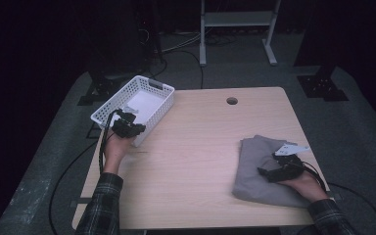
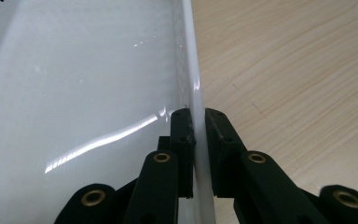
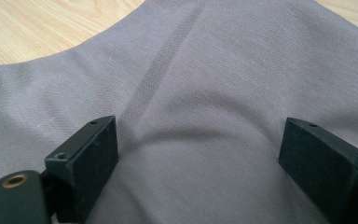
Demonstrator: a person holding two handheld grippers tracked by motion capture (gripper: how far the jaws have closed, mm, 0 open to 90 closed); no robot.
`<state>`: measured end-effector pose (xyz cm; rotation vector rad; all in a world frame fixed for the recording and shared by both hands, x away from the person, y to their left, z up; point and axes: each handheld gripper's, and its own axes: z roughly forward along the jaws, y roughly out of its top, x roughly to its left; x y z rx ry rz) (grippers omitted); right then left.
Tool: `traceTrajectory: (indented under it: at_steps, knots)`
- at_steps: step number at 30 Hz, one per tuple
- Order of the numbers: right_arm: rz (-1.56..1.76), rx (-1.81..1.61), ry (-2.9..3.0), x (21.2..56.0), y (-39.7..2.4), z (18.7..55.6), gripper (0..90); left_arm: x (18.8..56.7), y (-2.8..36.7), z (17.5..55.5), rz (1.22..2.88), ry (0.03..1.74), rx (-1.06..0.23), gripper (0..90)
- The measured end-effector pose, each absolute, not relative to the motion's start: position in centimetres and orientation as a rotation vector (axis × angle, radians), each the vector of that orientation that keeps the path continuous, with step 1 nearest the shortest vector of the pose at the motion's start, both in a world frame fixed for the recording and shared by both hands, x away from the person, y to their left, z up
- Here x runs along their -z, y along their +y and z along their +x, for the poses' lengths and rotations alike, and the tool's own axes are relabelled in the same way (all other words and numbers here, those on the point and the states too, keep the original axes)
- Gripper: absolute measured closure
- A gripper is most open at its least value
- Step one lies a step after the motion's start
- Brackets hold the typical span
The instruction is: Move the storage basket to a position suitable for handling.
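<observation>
A white plastic basket stands at the table's far left corner, and nothing lies on its floor. My left gripper is at the basket's near end. In the left gripper view its jaws are shut on the basket's thin side wall, one pad inside and one outside. A folded grey cloth lies at the right of the table. My right gripper rests on top of it. In the right gripper view the jaws stand wide open, with creased cloth under and between them and nothing pinched.
The light wooden table has a round cable hole near its far edge. A white metal stand is on the floor behind the table. Black cables trail off the left edge.
</observation>
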<state>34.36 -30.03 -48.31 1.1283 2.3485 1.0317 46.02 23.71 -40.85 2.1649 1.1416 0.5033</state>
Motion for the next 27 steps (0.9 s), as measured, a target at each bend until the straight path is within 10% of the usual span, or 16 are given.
traceTrajectory:
  at_steps: [27]
  knots:
    - [1.124, -1.029, 2.349, 48.3, -30.1, 34.3, 10.6, 40.7, 20.4, 39.9, 2.205, 1.123, -0.475, 84.0]
